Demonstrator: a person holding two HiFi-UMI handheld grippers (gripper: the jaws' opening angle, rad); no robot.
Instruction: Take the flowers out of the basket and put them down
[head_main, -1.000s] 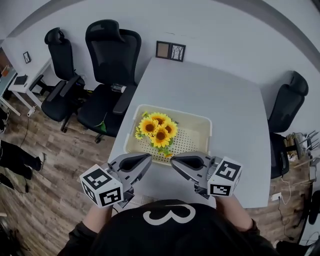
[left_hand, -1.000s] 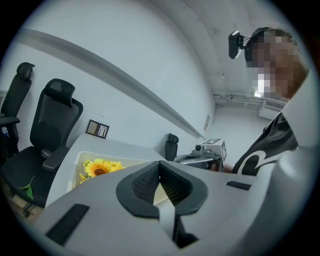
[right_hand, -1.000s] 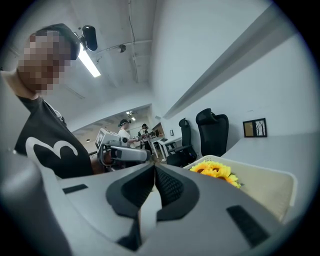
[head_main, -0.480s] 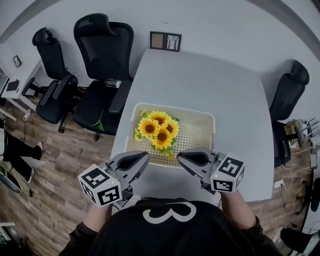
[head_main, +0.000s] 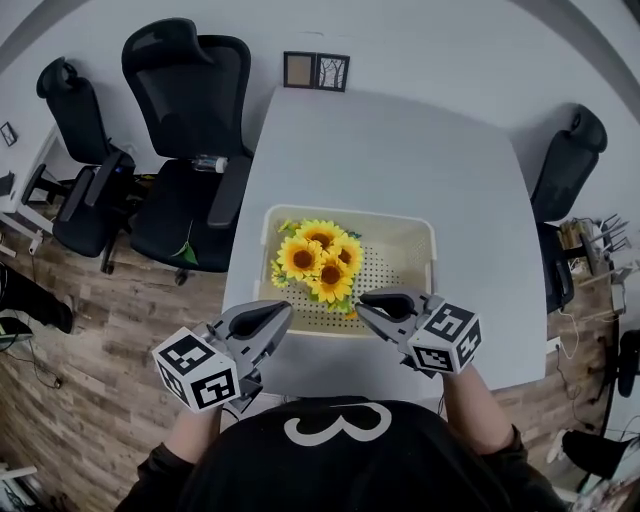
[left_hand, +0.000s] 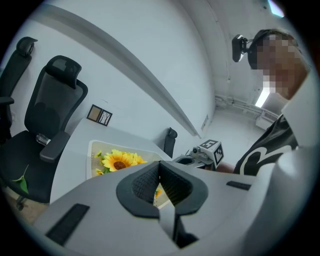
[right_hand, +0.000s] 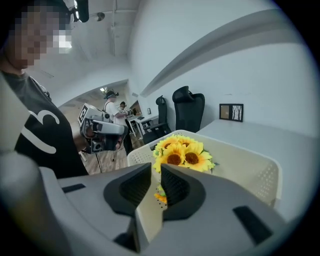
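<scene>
Open bench behind and right of the basket

The pale grey bench (head_main: 400, 150) lies bare there. The raised walls of the cream perforated plastic basket (head_main: 431, 268) block low passes, the yellow sunflower bunch (head_main: 320, 262) fills its left half, and black office chairs (head_main: 185, 120) crowd the bench's left edge.

An office: black swivel chairs (head_main: 190, 95), a white meeting table (head_main: 390, 150), wood-look floor (head_main: 120, 330)

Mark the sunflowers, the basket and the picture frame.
sunflowers (head_main: 302, 258), head view, left bloom of the bunch.
basket (head_main: 392, 262), head view, bare perforated floor.
picture frame (head_main: 315, 71), head view, centre of the frame.
</scene>
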